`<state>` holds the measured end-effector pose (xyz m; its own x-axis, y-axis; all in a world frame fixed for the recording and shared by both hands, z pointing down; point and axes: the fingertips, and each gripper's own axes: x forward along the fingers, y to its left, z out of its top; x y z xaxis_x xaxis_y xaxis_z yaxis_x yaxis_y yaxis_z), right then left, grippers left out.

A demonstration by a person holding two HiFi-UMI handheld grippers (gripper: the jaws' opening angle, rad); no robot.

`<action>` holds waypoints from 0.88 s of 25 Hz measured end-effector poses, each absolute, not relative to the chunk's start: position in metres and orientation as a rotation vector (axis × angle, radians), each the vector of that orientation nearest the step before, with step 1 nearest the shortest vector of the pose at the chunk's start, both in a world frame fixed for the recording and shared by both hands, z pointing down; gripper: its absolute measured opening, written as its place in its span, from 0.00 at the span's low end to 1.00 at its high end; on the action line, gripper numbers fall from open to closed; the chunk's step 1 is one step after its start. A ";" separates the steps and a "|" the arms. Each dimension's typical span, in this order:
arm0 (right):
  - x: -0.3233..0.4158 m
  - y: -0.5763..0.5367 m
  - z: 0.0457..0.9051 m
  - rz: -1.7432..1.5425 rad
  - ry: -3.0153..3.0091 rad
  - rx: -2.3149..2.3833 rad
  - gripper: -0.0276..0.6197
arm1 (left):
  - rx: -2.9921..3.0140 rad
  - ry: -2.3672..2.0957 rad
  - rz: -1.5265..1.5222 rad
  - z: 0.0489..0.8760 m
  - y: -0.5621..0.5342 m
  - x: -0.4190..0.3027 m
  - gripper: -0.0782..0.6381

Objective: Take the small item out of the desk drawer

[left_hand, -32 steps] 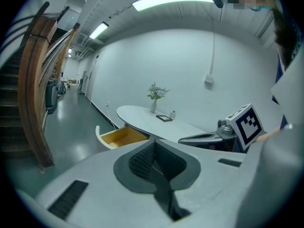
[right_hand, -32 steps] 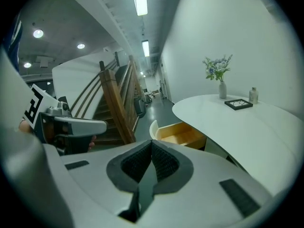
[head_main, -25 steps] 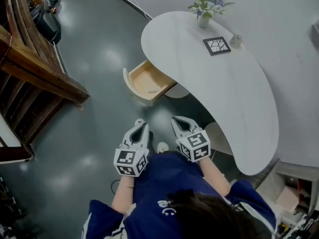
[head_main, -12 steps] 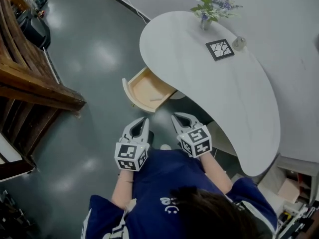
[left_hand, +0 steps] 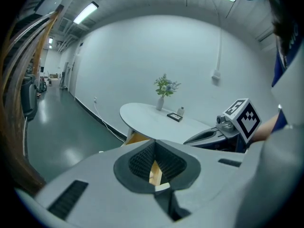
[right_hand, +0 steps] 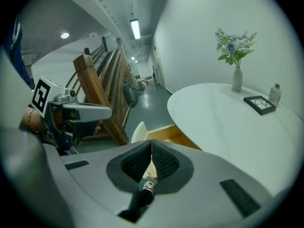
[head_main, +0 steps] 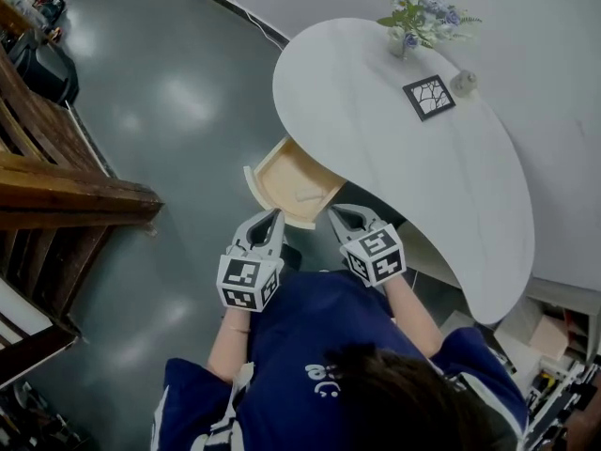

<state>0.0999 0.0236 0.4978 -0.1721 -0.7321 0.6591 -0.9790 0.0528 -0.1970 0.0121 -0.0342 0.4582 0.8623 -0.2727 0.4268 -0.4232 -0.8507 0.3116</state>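
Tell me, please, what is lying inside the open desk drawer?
One small pale item lies on the wooden floor of the drawer. Its back end is hidden under the white tabletop.

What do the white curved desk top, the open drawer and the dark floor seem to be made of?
The white curved desk top looks smooth and matt, without grain: likely painted or laminated board. The open drawer shows pale tan bare wood inside, with a white front. The dark floor is glossy grey-green and mirrors lights: probably coated concrete.
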 end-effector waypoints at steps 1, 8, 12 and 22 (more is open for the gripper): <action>0.099 0.019 0.501 0.885 -1.945 1.713 0.06 | 2.632 -0.507 0.524 0.460 -0.041 0.011 0.11; 0.094 -0.013 0.525 0.931 -1.876 1.663 0.07 | 2.599 -0.479 0.530 0.471 -0.082 0.003 0.11; 0.091 -0.021 0.541 0.957 -1.865 1.566 0.09 | 2.554 -0.528 0.520 0.475 -0.095 -0.001 0.11; 0.084 -0.030 0.585 0.964 -1.859 1.243 0.24 | 2.446 -0.712 0.509 0.478 -0.103 -0.013 0.11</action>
<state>0.0836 -0.0300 0.5850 -0.3020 -0.4297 0.8510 -0.9430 0.2654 -0.2006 -0.0134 -0.1032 0.4781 0.7894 -0.3776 0.4841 -0.5803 -0.7162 0.3877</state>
